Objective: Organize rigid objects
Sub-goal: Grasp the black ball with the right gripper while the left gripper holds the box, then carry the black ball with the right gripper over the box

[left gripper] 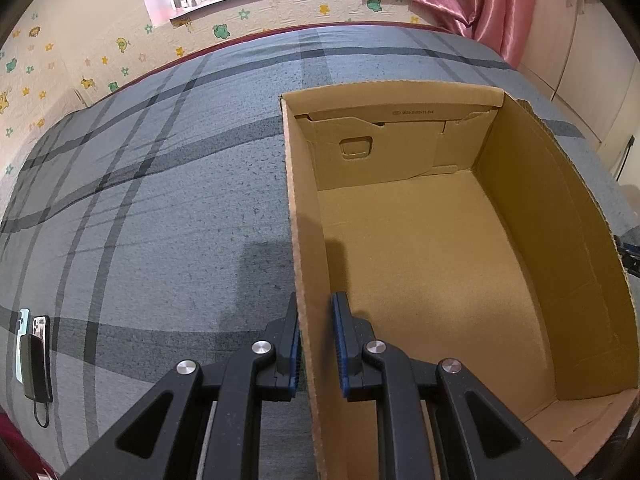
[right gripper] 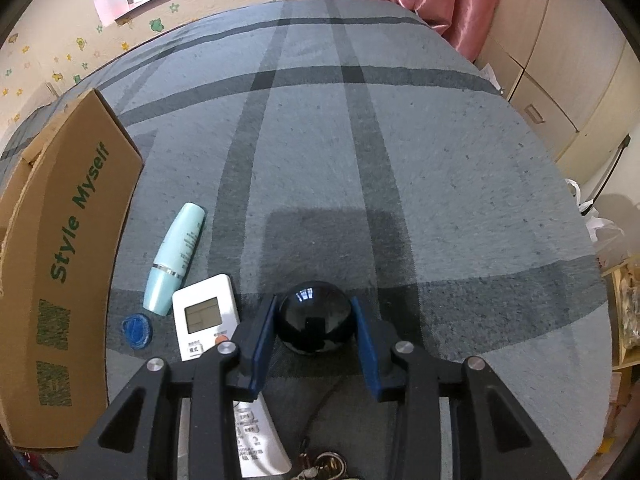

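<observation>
Right wrist view, right hand-held gripper (right gripper: 314, 336) clasping one black ball (right gripper: 314, 320), left hand-held gripper (left gripper: 316, 344) pinching one box wall (left gripper: 306, 320).

Glossy black ball (right gripper: 315, 322) (round) on grey plaid bedspread (right gripper: 400, 160).

The left gripper (left gripper: 316, 344) has matte black angular plastic linkage arms, round silver pivot screws and ribbed blue rubber pads. The right gripper (right gripper: 314, 344) matches it, with smooth, flat blue pads.
</observation>
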The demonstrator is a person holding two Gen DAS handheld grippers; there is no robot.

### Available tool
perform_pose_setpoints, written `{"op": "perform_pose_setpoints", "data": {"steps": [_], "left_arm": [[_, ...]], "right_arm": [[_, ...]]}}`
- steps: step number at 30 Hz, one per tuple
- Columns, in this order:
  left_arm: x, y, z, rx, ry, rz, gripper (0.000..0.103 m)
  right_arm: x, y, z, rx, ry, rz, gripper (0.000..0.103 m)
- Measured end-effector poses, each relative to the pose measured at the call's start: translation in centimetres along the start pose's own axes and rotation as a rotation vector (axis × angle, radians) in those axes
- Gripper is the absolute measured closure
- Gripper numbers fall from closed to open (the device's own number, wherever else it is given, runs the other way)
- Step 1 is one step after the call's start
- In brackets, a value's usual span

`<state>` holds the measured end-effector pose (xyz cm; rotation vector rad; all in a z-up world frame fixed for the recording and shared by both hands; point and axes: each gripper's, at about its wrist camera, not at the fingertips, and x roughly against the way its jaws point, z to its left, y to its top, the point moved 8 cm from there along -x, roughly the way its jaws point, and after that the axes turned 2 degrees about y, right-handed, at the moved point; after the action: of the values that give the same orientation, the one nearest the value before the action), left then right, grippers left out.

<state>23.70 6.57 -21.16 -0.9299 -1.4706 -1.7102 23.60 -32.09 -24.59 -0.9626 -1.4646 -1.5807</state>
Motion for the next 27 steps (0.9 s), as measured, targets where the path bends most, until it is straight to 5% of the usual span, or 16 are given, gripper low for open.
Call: {"op": "perform_pose_setpoints", "data": {"steps": [27], "left_arm": [[0.3, -0.1, 0.0, 0.012, 0.0, -0.004, 0.088]], "right_arm": [[8.9, 4.6, 7.0, 0.099, 0.013, -0.126, 0.063]]}}
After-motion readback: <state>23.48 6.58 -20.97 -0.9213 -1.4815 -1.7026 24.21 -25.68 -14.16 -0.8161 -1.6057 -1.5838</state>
